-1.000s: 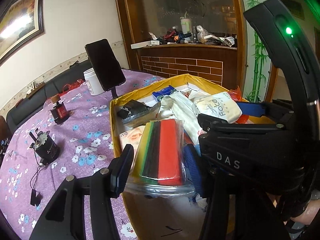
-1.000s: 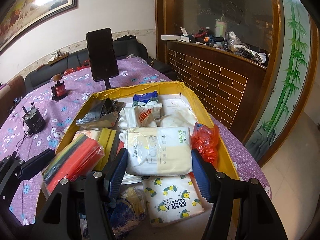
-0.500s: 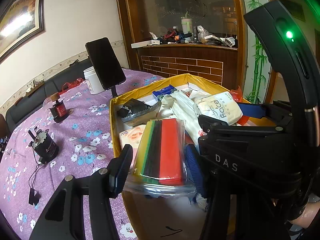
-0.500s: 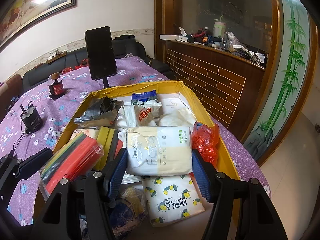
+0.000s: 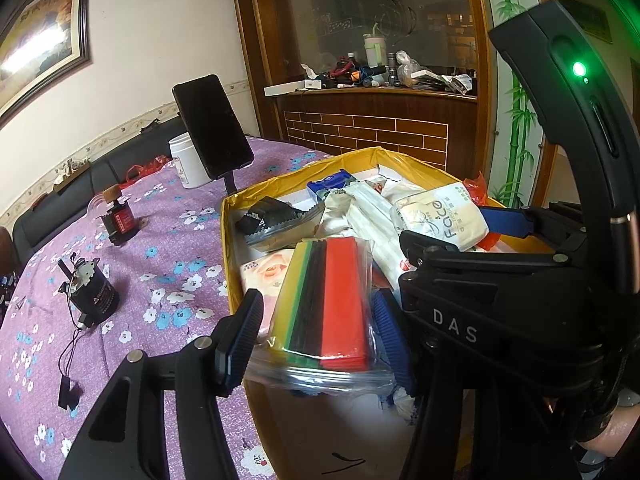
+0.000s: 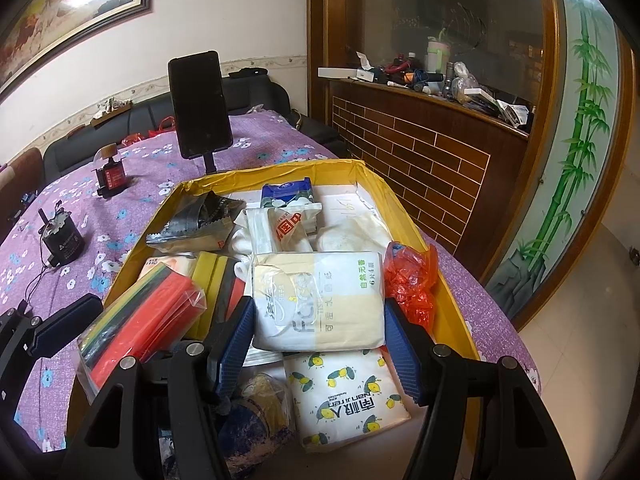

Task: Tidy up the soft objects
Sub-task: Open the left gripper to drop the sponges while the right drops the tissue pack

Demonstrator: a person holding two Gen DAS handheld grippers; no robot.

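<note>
My left gripper (image 5: pixel 320 332) is shut on a clear bag of coloured sheets (image 5: pixel 328 304), red, black, green and yellow, held above the near end of a yellow box (image 5: pixel 226 256). The bag also shows in the right wrist view (image 6: pixel 140 324). My right gripper (image 6: pixel 318 336) is shut on a cream and white "Face" tissue pack (image 6: pixel 320 300), also seen in the left wrist view (image 5: pixel 440 216), held above the box (image 6: pixel 448 280). Below lie a lemon-print pack (image 6: pixel 348 388), a red plastic bag (image 6: pixel 410 280), a blue pack (image 6: pixel 286 192) and a grey pouch (image 6: pixel 196 220).
The box sits on a purple floral tablecloth (image 5: pixel 132 264). A phone on a stand (image 5: pixel 212 128), a white jar (image 5: pixel 186 160), a red servo (image 5: pixel 120 224) and a black motor with wires (image 5: pixel 92 292) stand to the left. A brick-fronted wooden counter (image 6: pixel 420 148) is behind.
Both grippers have lifted slightly with their packs; the view has shifted only a little.
</note>
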